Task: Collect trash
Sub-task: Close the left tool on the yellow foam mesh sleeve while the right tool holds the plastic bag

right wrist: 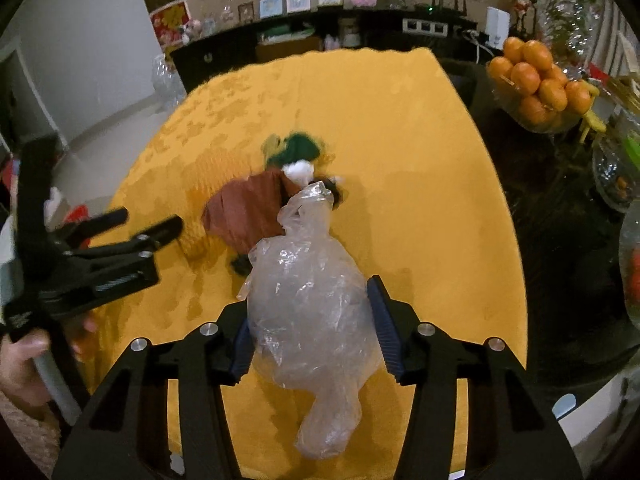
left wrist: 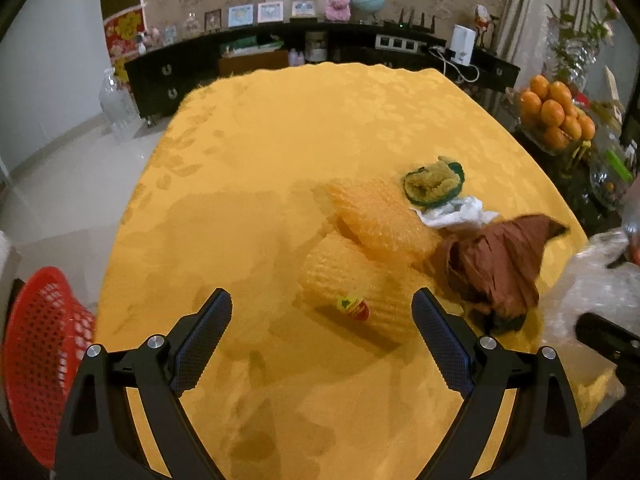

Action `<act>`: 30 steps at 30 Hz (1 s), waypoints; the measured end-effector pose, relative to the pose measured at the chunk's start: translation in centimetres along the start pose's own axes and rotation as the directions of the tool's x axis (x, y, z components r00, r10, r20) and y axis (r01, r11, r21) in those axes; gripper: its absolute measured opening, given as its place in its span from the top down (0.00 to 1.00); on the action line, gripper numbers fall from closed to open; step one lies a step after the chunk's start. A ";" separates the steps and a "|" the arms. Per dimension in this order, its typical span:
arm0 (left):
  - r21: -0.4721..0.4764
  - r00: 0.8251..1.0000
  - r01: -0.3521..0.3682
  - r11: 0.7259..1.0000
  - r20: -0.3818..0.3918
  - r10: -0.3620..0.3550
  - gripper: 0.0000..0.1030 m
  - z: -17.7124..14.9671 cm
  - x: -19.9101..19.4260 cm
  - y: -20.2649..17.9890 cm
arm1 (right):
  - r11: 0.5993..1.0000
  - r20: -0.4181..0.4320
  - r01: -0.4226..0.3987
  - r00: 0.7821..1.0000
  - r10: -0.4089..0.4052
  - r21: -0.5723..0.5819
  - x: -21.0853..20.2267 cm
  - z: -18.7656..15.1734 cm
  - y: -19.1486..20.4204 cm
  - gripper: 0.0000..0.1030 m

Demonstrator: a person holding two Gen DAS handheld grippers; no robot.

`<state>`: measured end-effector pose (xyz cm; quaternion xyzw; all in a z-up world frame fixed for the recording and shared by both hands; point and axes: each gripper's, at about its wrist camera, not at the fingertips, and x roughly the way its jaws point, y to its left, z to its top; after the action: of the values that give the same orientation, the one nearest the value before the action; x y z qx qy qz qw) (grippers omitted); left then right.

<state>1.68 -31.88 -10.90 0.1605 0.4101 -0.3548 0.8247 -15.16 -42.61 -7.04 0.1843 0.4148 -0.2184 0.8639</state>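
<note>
Clear crumpled plastic bag (right wrist: 316, 312) sits between the pads of the right gripper (right wrist: 314, 326), which press against its sides and clasp it above the yellow tablecloth (right wrist: 420, 208). The left gripper (left wrist: 322, 338) hangs spread wide and empty, just short of a yellow foam net (left wrist: 352, 288) with a small sticker. Beyond lie a second foam net (left wrist: 380, 216), brown crumpled paper (left wrist: 496, 264), a white tissue (left wrist: 456, 212) and a green scrap (left wrist: 434, 182). A red basket (left wrist: 40, 360) stands beside the table's left edge.
</note>
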 end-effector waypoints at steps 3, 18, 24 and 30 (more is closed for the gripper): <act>-0.013 1.000 0.021 1.000 -0.018 -0.021 0.16 0.2 1.1 -0.1 | 1.000 0.026 -0.001 1.000 0.001 0.023 -0.6 0.4 -0.4 0.52; 0.009 0.992 0.125 0.992 0.011 -0.125 0.88 0.0 0.8 -1.2 | 0.999 0.023 -0.002 1.000 0.001 0.049 -0.4 0.6 -1.2 0.52; -0.004 0.990 0.135 0.991 0.050 -0.135 0.89 0.0 -1.3 0.0 | 0.998 0.037 -0.005 0.999 0.003 0.056 -0.6 0.8 -1.4 0.52; -0.025 0.985 0.129 0.991 0.116 -0.125 0.89 0.4 -4.4 1.8 | 0.998 0.071 -0.012 0.997 0.007 0.060 -1.3 1.0 -1.1 0.52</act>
<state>1.39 -28.88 -7.20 0.1003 0.3775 -0.4086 0.8249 -15.82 -43.73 -5.58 0.2043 0.3762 -0.2331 0.8732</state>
